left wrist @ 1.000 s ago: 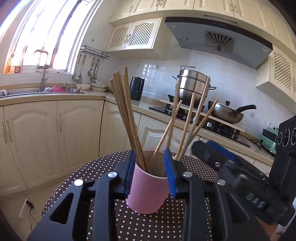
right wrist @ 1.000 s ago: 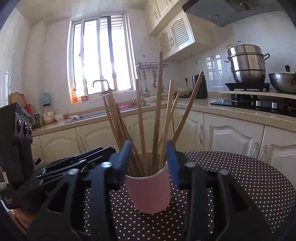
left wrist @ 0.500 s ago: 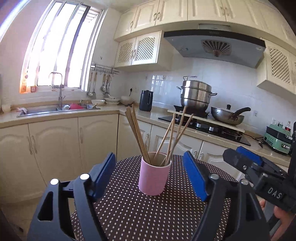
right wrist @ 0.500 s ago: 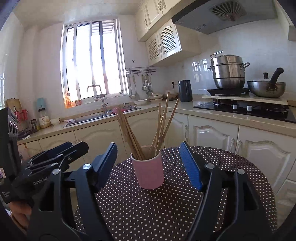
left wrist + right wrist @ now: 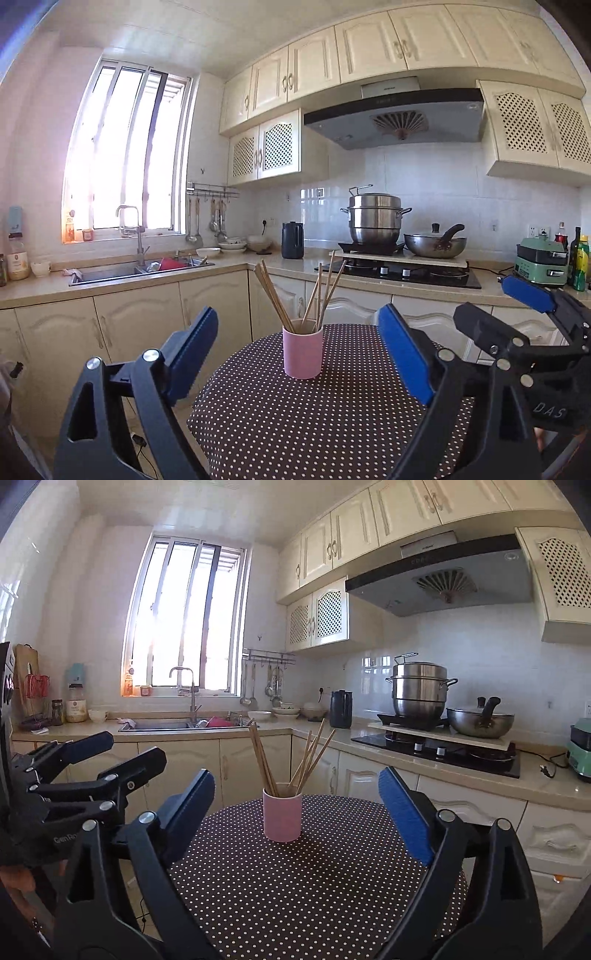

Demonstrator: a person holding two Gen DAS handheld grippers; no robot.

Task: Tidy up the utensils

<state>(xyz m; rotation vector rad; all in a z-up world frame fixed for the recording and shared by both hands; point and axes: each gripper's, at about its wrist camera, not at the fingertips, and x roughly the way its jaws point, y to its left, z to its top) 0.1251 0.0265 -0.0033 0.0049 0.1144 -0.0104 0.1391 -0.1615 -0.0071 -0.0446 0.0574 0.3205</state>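
The pink cup [image 5: 303, 352] stands on the dotted table [image 5: 332, 424], full of chopsticks [image 5: 273, 299]. The left gripper [image 5: 299, 354] and the right gripper [image 5: 295, 812] are both near the cup, not touching it. Their jaws are opening and hold nothing; the cup shows in the gap, farther off.

The job looks about done. A good way to end is to keep both grippers away from the sticks, so the cup does not tip.

Only the left view shows green bottles [image 5: 580, 266] right of the cup. Only the right view shows a cutting board [image 5: 26, 675] left of the cup.
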